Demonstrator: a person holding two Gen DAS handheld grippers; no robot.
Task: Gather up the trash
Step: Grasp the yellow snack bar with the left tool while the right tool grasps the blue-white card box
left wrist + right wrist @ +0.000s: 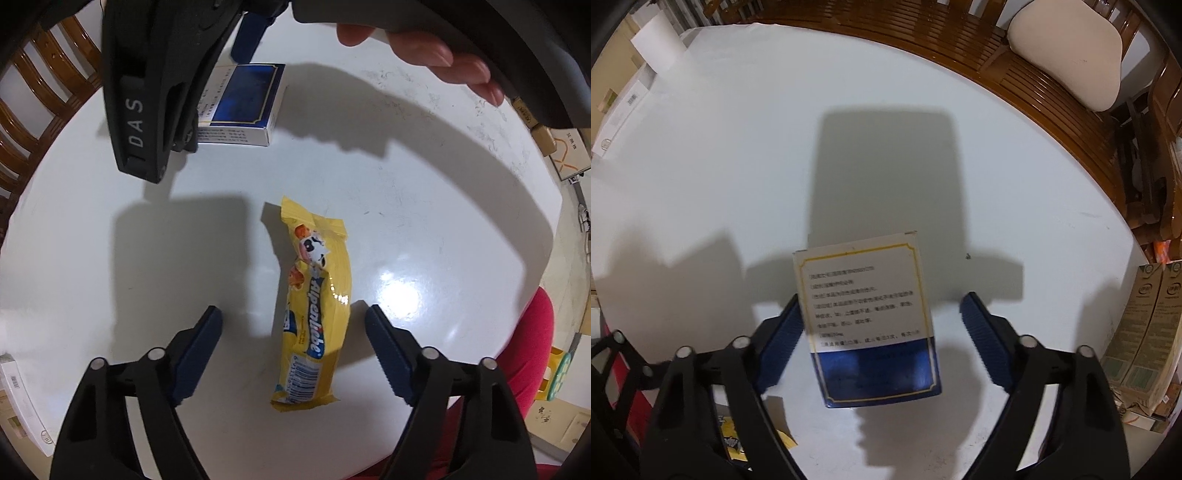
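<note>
Blue fingers of the left gripper (pixel 293 325) spread wide around the yellow candy wrapper (pixel 314 306) lying on the table (pixel 424 206), while at eleven o'clock the right gripper (pixel 882 314) gapes around the blue-and-white box (pixel 871 317), so nothing looks collected yet.

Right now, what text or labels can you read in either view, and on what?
"Alpenliebe": on the yellow wrapper, between the open left gripper fingers.
"DAS": on the right gripper body, seen from the left wrist.
Wrapper barcode digits: too small to read.
Box, between the open right gripper fingers: printed lines too blurred to read.
Cartons at the right: print unreadable.
</note>
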